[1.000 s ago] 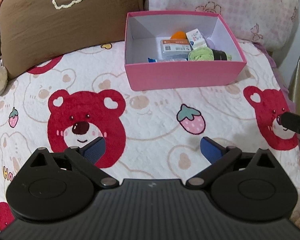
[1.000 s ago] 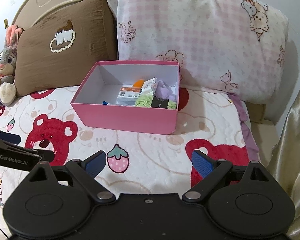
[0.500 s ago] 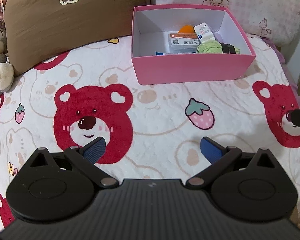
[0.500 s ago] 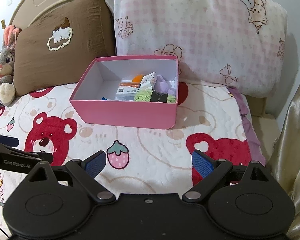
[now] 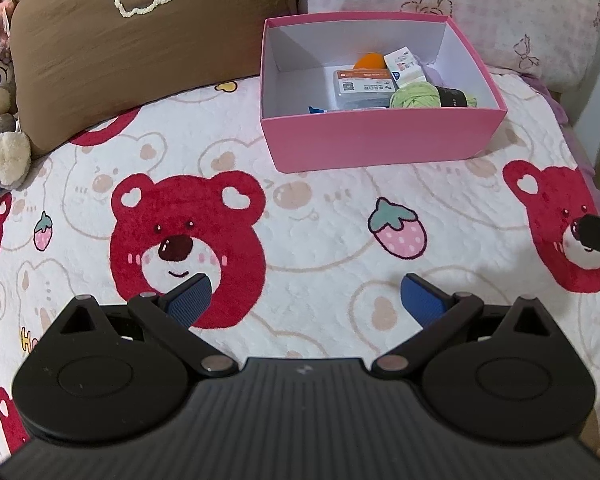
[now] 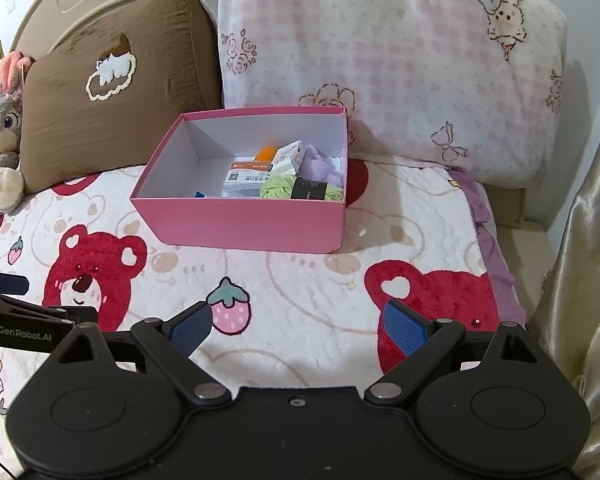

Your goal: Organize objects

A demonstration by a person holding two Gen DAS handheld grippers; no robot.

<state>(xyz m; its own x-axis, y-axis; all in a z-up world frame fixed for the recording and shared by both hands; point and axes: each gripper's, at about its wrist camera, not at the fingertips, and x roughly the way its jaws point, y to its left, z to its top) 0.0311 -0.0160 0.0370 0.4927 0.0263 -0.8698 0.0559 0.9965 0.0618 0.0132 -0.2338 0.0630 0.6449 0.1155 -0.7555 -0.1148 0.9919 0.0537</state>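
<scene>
Pink box [image 6: 244,224]: at the bed's head edge, items gathered inside for tidiness.
Left gripper [image 5: 304,300]: jaws wide, empty.
Right gripper [image 6: 298,330]: jaws wide, empty.

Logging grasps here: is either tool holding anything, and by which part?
Nothing is held. Left tool and right tool are both open and empty.

The box [image 6: 252,220] is pink outside, white inside. The blanket [image 5: 320,240] is white with red bears and pink strawberries. One pillow [image 6: 112,92] is brown, the other [image 6: 400,60] pink-checked. The yarn [image 5: 414,96] is light green; the tongs' pads [image 5: 190,300] are blue.
</scene>
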